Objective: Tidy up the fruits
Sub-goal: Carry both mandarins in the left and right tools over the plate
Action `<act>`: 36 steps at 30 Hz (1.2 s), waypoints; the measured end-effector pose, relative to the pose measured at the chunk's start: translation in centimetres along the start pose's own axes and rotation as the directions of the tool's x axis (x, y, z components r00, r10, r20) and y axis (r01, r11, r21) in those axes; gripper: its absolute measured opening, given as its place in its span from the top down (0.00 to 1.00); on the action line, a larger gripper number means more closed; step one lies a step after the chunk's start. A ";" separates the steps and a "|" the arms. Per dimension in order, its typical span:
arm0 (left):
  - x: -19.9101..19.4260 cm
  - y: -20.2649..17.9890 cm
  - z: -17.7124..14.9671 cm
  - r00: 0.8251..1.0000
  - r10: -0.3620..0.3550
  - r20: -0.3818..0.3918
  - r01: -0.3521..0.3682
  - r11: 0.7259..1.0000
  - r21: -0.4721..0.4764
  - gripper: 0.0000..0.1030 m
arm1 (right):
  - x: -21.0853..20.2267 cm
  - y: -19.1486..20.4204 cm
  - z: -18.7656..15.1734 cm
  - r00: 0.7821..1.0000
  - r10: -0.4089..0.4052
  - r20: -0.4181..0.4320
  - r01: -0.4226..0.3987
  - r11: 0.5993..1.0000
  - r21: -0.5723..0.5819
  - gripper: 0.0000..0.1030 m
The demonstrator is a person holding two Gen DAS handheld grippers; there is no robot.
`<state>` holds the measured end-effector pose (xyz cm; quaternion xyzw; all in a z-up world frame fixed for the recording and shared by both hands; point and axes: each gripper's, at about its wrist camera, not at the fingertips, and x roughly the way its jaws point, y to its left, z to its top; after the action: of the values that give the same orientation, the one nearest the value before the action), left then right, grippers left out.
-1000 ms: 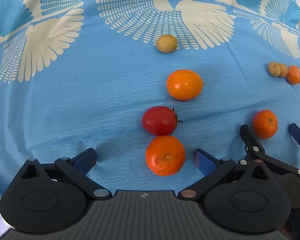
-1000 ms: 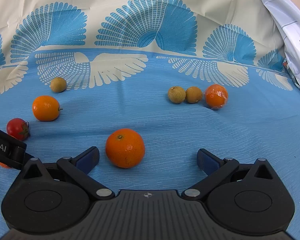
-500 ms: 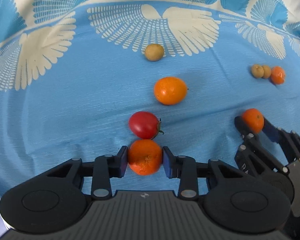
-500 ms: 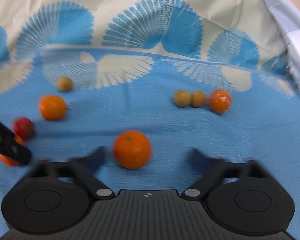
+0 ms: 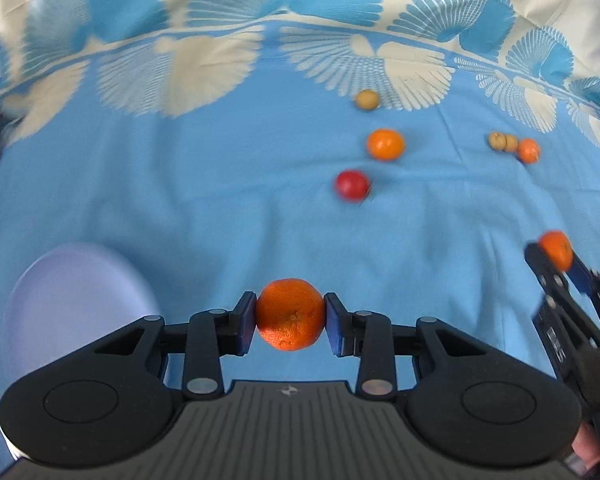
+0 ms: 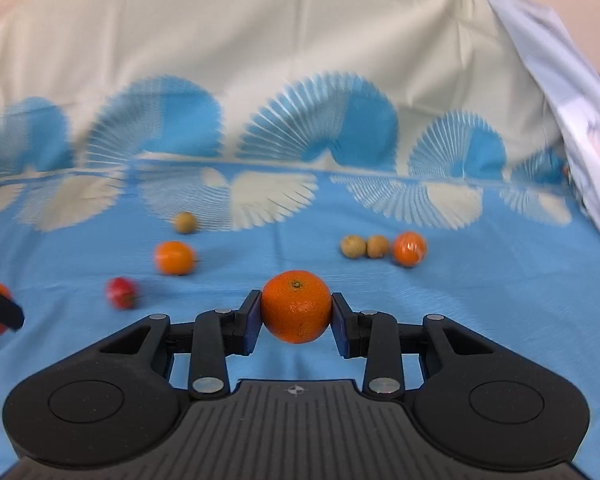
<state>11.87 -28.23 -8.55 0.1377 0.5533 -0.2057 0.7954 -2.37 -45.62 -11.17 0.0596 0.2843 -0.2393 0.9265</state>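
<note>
Your left gripper (image 5: 290,316) clamps one tangerine (image 5: 290,314), your right gripper (image 6: 296,312) clamps another (image 6: 296,306); squeeze harder and either may bruise, loosen and it rolls away.

Legible text: almost none. Right gripper (image 5: 556,258), seen from the left wrist view at the right edge: white lettering on the black side of its body, blurred and turned sideways; letters cannot be made out. Left gripper (image 5: 290,316): small white emblem at centre of the ribbed body, no words. Same emblem on the right gripper's body in its own view. Fruit and patterned cloth (image 6: 460,288) carry no writing.
</note>
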 end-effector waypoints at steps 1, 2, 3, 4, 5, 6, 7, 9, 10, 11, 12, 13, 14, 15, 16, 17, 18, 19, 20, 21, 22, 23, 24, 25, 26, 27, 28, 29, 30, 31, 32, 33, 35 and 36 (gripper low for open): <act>-1.3 0.8 -1.1 1.000 0.011 -0.001 -0.011 1.000 -0.003 0.61 | -2.0 0.6 -0.2 1.000 0.010 -0.007 -0.010 1.000 -0.001 0.64; -2.6 1.5 -2.1 1.000 0.018 0.000 -0.018 1.000 -0.005 0.61 | -3.9 1.2 -0.4 1.000 0.027 -0.014 -0.027 1.000 0.002 0.64; -3.8 2.3 -3.2 1.000 0.022 -0.003 -0.022 1.000 -0.006 0.61 | -5.9 2.0 -0.7 0.998 0.057 -0.024 -0.057 0.998 0.002 0.64; -5.0 3.0 -4.3 1.000 0.025 -0.009 -0.025 1.000 -0.005 0.61 | -7.8 2.9 -1.1 0.995 0.092 -0.037 -0.092 0.996 -0.003 0.64; -6.3 3.8 -5.4 1.000 0.025 -0.008 -0.025 1.000 -0.011 0.61 | -9.6 3.9 -1.4 0.991 0.127 -0.052 -0.128 0.992 -0.010 0.64; -7.6 4.6 -6.6 1.000 0.026 -0.002 -0.026 0.999 -0.021 0.61 | -11.3 5.1 -1.7 0.984 0.165 -0.066 -0.167 0.986 -0.023 0.64; -8.8 5.4 -7.7 1.000 0.029 0.003 -0.029 0.999 -0.028 0.61 | -13.1 6.2 -1.9 0.977 0.200 -0.076 -0.204 0.978 -0.040 0.64; -11.2 7.0 -10.0 0.999 0.038 0.015 -0.037 0.998 -0.050 0.61 | -16.3 8.5 -2.2 0.958 0.272 -0.087 -0.278 0.959 -0.063 0.64; -12.2 7.8 -11.2 0.999 0.041 0.020 -0.040 0.997 -0.063 0.61 | -17.7 9.6 -2.2 0.946 0.310 -0.090 -0.317 0.946 -0.070 0.64; -13.3 8.5 -12.4 0.999 0.044 0.026 -0.042 0.996 -0.078 0.61 | -19.1 10.5 -2.1 0.936 0.341 -0.089 -0.347 0.935 -0.072 0.64; -14.1 9.3 -13.6 0.999 0.046 0.029 -0.043 0.995 -0.093 0.61 | -20.4 11.5 -2.0 0.927 0.365 -0.087 -0.371 0.926 -0.070 0.64; -14.9 10.0 -14.7 0.998 0.046 0.032 -0.042 0.994 -0.105 0.61 | -21.5 12.3 -1.8 0.916 0.391 -0.087 -0.397 0.916 -0.066 0.64; -15.7 10.8 -15.7 0.998 0.045 0.038 -0.041 0.992 -0.121 0.61 | -22.6 13.2 -1.6 0.906 0.415 -0.086 -0.421 0.905 -0.063 0.64; -16.3 11.6 -16.8 0.998 0.046 0.044 -0.040 0.990 -0.135 0.61 | -23.7 14.0 -1.5 0.897 0.435 -0.082 -0.440 0.896 -0.061 0.64; -16.9 12.2 -17.7 0.998 0.047 0.049 -0.040 0.989 -0.145 0.61 | -24.7 14.8 -1.4 0.889 0.451 -0.081 -0.456 0.887 -0.065 0.64; -17.4 12.9 -18.7 0.997 0.051 0.055 -0.042 0.987 -0.155 0.61 | -25.6 15.5 -1.4 0.880 0.469 -0.082 -0.474 0.878 -0.072 0.64; -17.8 13.5 -19.5 0.997 0.055 0.058 -0.045 0.985 -0.164 0.61 | -26.4 16.2 -1.3 0.872 0.483 -0.084 -0.489 0.869 -0.077 0.64; -18.2 14.0 -20.4 0.996 0.058 0.063 -0.047 0.984 -0.173 0.61 | -27.1 16.9 -1.4 0.865 0.494 -0.090 -0.501 0.862 -0.081 0.64; -18.5 14.7 -21.2 0.996 0.062 0.067 -0.048 0.982 -0.183 0.61 | -27.9 17.5 -1.5 0.857 0.506 -0.101 -0.514 0.854 -0.081 0.64; -18.8 15.2 -22.0 0.995 0.063 0.071 -0.049 0.980 -0.192 0.61 | -28.3 18.1 -1.7 0.847 0.518 -0.115 -0.528 0.845 -0.079 0.64; -19.0 15.7 -22.6 0.996 0.061 0.072 -0.046 0.979 -0.200 0.61 | -28.9 18.6 -2.0 0.838 0.529 -0.132 -0.541 0.838 -0.075 0.64; -19.1 16.2 -23.2 0.996 0.060 0.072 -0.044 0.977 -0.207 0.61 | -29.2 19.1 -2.2 0.830 0.538 -0.148 -0.551 0.832 -0.067 0.64; -19.2 16.6 -23.7 0.996 0.060 0.072 -0.043 0.976 -0.216 0.61 | -29.5 19.4 -2.3 0.824 0.543 -0.163 -0.558 0.827 -0.064 0.64; -19.3 17.0 -24.2 0.996 0.059 0.073 -0.042 0.974 -0.223 0.61 | -29.9 19.9 -2.5 0.823 0.542 -0.172 -0.559 0.826 -0.073 0.64; -19.4 17.4 -24.6 0.995 0.059 0.075 -0.040 0.972 -0.230 0.61 | -30.3 20.3 -2.7 0.825 0.536 -0.176 -0.556 0.827 -0.088 0.64; -19.5 17.7 -25.0 0.995 0.058 0.076 -0.038 0.971 -0.236 0.61 | -30.7 20.6 -2.8 0.828 0.532 -0.177 -0.553 0.827 -0.100 0.64; -19.5 17.9 -25.2 0.995 0.057 0.077 -0.036 0.970 -0.242 0.61 | -30.9 20.9 -2.8 0.829 0.530 -0.178 -0.551 0.827 -0.108 0.64; -19.5 18.1 -25.4 0.996 0.054 0.077 -0.034 0.968 -0.248 0.61 | -31.1 21.1 -2.8 0.832 0.525 -0.177 -0.548 0.829 -0.114 0.64; -19.5 18.3 -25.5 0.996 0.051 0.076 -0.030 0.967 -0.253 0.61 | -31.2 21.3 -2.7 0.835 0.522 -0.176 -0.544 0.830 -0.121 0.64; -19.5 18.5 -25.6 0.996 0.047 0.077 -0.026 0.966 -0.257 0.61 | -31.5 21.4 -2.7 0.835 0.521 -0.176 -0.544 0.830 -0.126 0.64; -19.5 18.7 -25.6 0.996 0.044 0.079 -0.022 0.965 -0.260 0.61 | -31.6 21.5 -2.7 0.834 0.523 -0.177 -0.546 0.827 -0.130 0.64; -19.5 18.8 -25.6 0.996 0.042 0.082 -0.019 0.965 -0.263 0.61 | -31.7 21.6 -2.8 0.834 0.523 -0.177 -0.547 0.826 -0.136 0.64; -19.5 19.1 -25.5 0.995 0.038 0.091 -0.013 0.964 -0.265 0.61 | -31.8 21.9 -2.8 0.836 0.519 -0.177 -0.544 0.825 -0.150 0.64; -19.6 19.1 -25.5 0.995 0.037 0.094 -0.011 0.963 -0.268 0.61 | -31.8 21.9 -2.7 0.837 0.517 -0.177 -0.543 0.825 -0.155 0.64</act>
<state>-5.84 3.35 0.70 0.0258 0.5345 -0.1262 0.8353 -16.26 -12.66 3.64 0.0587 0.3373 0.0617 0.9375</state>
